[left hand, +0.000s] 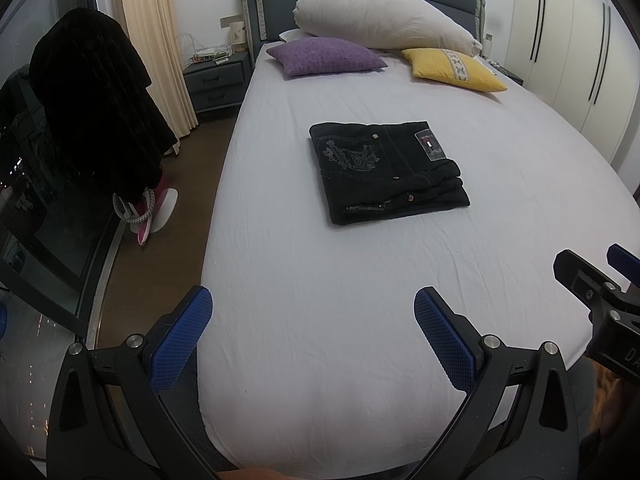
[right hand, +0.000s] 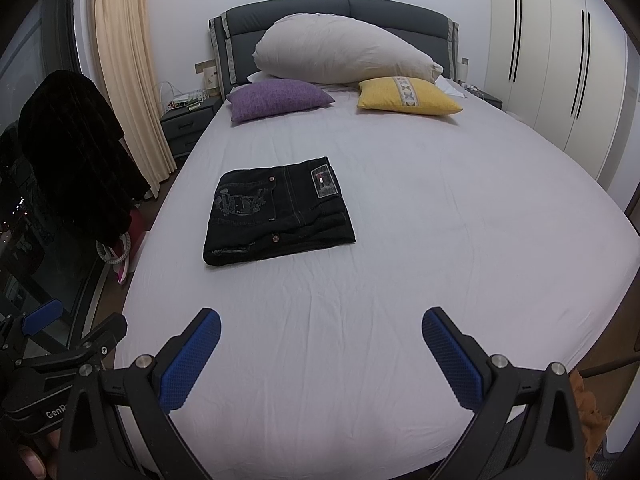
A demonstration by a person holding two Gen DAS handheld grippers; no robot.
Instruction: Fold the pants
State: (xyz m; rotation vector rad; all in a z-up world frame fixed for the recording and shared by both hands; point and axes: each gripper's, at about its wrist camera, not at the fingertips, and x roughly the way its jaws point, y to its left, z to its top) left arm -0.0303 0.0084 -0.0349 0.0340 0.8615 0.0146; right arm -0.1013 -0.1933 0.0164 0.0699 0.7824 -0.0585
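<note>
Folded pants on the bed, both grippers spread wide and empty.

The black pants lie folded on the white bed, well ahead of the left gripper. From the right gripper they are ahead and to the left.
</note>
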